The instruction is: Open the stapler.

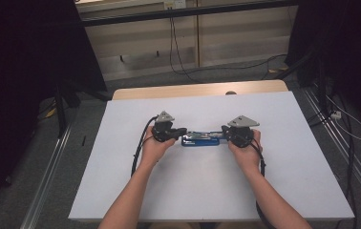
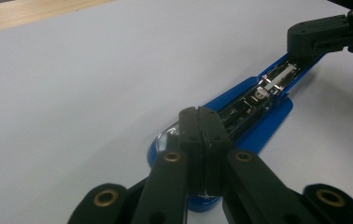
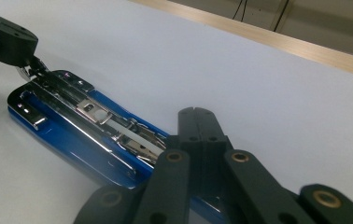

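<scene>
The blue stapler (image 1: 200, 139) lay opened flat mid-table; the left gripper (image 2: 198, 122) and right gripper (image 3: 198, 122), jaws closed, pressed on opposite ends, seemingly gripping nothing; the steadying step looked underway; next, probably, one end needed lifting to fold it.

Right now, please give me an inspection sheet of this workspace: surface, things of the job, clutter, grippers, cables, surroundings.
Surface: white sheet on a wooden table.
Job's things: blue stapler, lying flat, opened, its metal track exposed.
Clutter: nothing seen.
Grippers: left gripper shut, at the stapler's left end; right gripper shut, at its right end. Whether either grips the stapler cannot be told.
Cables: one black cable trails from the left gripper; loose cables lie on the floor behind.
Surroundings: grey floor, dark stands at the sides.
</scene>
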